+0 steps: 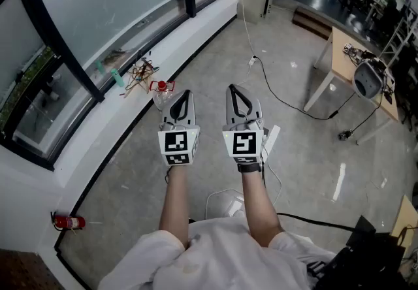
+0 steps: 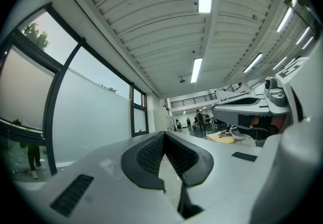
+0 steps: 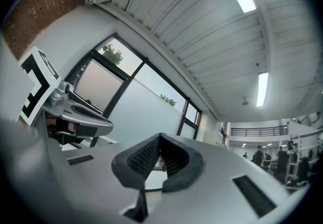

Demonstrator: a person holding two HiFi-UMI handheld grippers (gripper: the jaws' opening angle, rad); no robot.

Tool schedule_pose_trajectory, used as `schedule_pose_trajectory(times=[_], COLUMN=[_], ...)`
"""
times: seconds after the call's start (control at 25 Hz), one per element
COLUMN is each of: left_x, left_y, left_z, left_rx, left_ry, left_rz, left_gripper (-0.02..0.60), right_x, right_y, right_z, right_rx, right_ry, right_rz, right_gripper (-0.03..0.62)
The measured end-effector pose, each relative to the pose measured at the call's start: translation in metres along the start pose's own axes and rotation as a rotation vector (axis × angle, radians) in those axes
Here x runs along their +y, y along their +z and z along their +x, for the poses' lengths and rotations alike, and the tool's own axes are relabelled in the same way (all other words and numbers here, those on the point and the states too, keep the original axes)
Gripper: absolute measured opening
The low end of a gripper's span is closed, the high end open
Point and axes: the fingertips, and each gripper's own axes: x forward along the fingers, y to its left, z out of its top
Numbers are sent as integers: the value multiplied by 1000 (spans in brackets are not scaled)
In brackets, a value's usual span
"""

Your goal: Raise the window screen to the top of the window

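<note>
The window (image 1: 72, 70) with black frames runs along the left wall. A pale frosted screen (image 1: 98, 1) covers its large pane; this screen (image 2: 91, 112) also shows in the left gripper view, and the screen (image 3: 146, 112) in the right gripper view. My left gripper (image 1: 185, 94) and right gripper (image 1: 233, 88) are held side by side in mid-air over the floor, well to the right of the window and apart from it. Both point forward and slightly up. The left gripper (image 2: 164, 133) is shut with nothing between its pads. The right gripper (image 3: 160, 136) is shut and holds nothing either.
The white sill (image 1: 140, 53) carries tangled wires (image 1: 140, 75) and a red-topped item (image 1: 160, 86). A fire extinguisher (image 1: 68, 221) lies by the wall at the lower left. A cable (image 1: 281, 96) crosses the floor toward a table (image 1: 343, 63) at the right. People stand far back.
</note>
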Motion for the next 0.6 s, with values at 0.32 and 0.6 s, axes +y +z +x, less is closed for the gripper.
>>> schedule_pose_trajectory(times=[0.32, 0.6], left_x=[136, 300], left_y=[5, -5], left_z=[-74, -184], left_rx=[0, 36], left_ry=[171, 435], left_rz=[59, 80], left_gripper=[-2, -2], right_x=[146, 319], right_y=[50, 112], right_z=[55, 112], right_rx=[-71, -144], right_ry=[201, 446], right_rz=[85, 191], right_gripper=[-2, -2])
